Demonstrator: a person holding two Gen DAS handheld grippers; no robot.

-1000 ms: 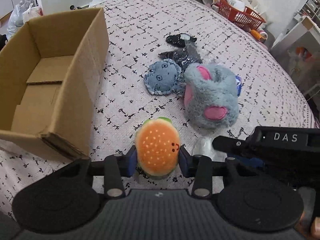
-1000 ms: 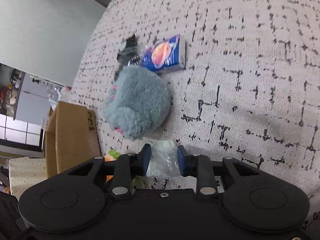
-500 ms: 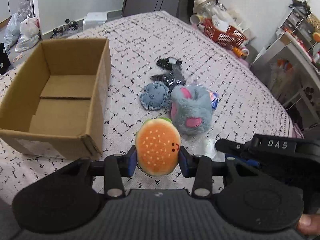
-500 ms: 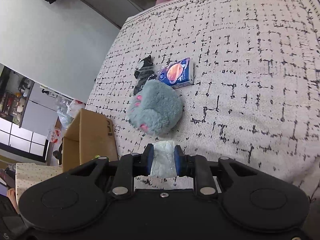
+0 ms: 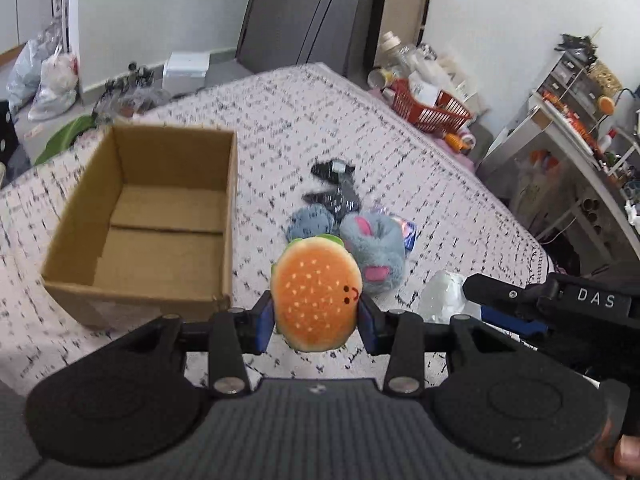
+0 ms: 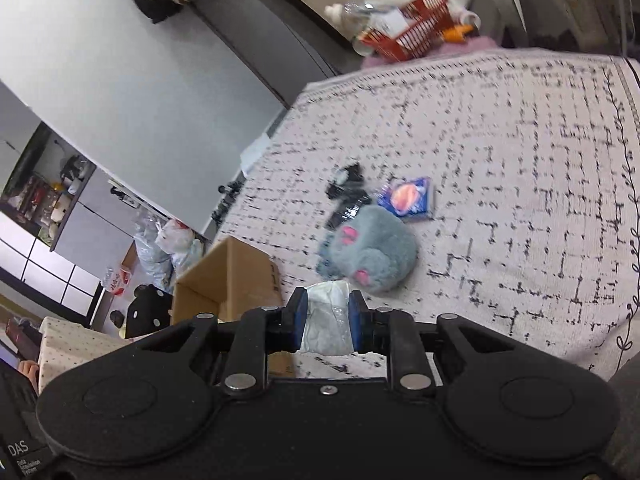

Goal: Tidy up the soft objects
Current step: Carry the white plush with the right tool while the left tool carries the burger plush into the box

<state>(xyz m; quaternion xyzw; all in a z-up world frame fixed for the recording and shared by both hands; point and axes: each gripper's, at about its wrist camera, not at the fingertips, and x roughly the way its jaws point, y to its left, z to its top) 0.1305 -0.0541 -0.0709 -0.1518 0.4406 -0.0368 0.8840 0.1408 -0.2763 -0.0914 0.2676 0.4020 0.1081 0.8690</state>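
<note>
My left gripper [image 5: 316, 320] is shut on a plush hamburger [image 5: 316, 292], held in the air to the right of an open, empty cardboard box [image 5: 144, 216]. My right gripper [image 6: 327, 322] is shut on a white plastic-wrapped soft packet [image 6: 327, 320], also lifted; the packet shows in the left wrist view [image 5: 444, 296]. A grey plush slipper with pink pads [image 6: 370, 256] lies on the patterned bed cover [image 6: 520, 184], seen too in the left wrist view [image 5: 376, 252]. A small blue-grey plush [image 5: 310, 224] lies beside it.
A black wrapped item [image 5: 334, 188] and a blue snack packet [image 6: 410, 200] lie beyond the slipper. A red basket [image 5: 432, 110] with clutter stands past the far edge. Shelves stand at the right [image 5: 580, 120], bags on the floor at left [image 5: 44, 76].
Both grippers have risen and drawn back from the bed with their objects still held. The box and the plush items now look smaller and farther away.
</note>
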